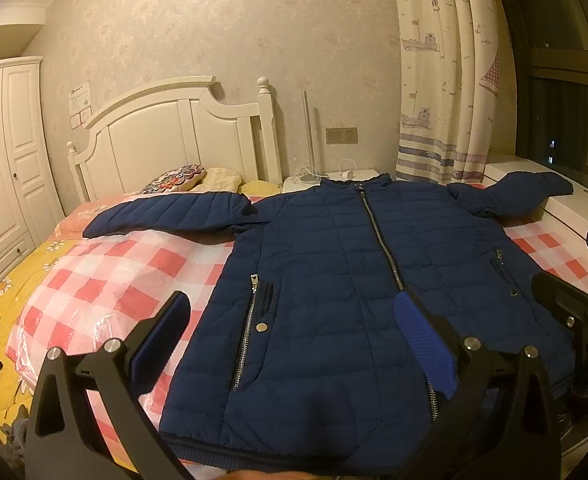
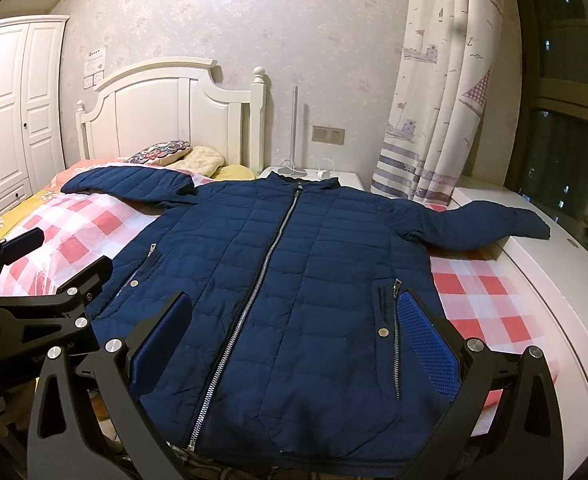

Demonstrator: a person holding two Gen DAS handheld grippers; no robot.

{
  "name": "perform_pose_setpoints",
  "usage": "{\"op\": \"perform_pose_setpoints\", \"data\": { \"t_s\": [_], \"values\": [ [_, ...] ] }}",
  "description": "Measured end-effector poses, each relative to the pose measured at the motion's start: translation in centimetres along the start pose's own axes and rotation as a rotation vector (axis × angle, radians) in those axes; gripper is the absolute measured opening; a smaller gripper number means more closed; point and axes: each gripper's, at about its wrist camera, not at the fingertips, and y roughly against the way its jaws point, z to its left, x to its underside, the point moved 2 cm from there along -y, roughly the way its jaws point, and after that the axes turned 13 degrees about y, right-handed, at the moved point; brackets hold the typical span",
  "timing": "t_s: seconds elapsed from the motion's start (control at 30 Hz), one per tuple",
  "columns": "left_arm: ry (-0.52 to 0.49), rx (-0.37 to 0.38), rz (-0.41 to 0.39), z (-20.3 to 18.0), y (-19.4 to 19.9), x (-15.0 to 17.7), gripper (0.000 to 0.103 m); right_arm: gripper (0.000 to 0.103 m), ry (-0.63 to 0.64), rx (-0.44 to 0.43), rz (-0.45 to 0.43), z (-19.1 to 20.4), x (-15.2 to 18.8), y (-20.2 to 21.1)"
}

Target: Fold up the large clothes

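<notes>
A navy quilted jacket (image 1: 334, 280) lies flat, face up and zipped, on a red-and-white checked sheet (image 1: 105, 280) over the bed, both sleeves spread out sideways. It also shows in the right wrist view (image 2: 277, 272). My left gripper (image 1: 294, 312) is open, hovering above the jacket's lower hem on its left half. My right gripper (image 2: 294, 312) is open above the hem on the right half. Each gripper shows at the edge of the other's view, the right gripper (image 1: 566, 312) and the left gripper (image 2: 53, 272). Neither holds anything.
A white headboard (image 1: 181, 120) and pillows (image 1: 181, 180) stand at the far end of the bed. A white nightstand (image 2: 346, 180) with cables sits behind the collar. A white window ledge (image 2: 534, 260) runs along the right, under the right sleeve. A wardrobe (image 1: 1, 160) stands left.
</notes>
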Motion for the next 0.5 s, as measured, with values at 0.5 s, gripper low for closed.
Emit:
{"op": "perform_pose_setpoints", "data": {
  "t_s": [0.5],
  "values": [
    [0.034, 0.068, 0.041, -0.13, -0.01, 0.14, 0.101, 0.098, -0.005, -0.009, 0.003, 0.19, 0.04, 0.02]
  ]
}}
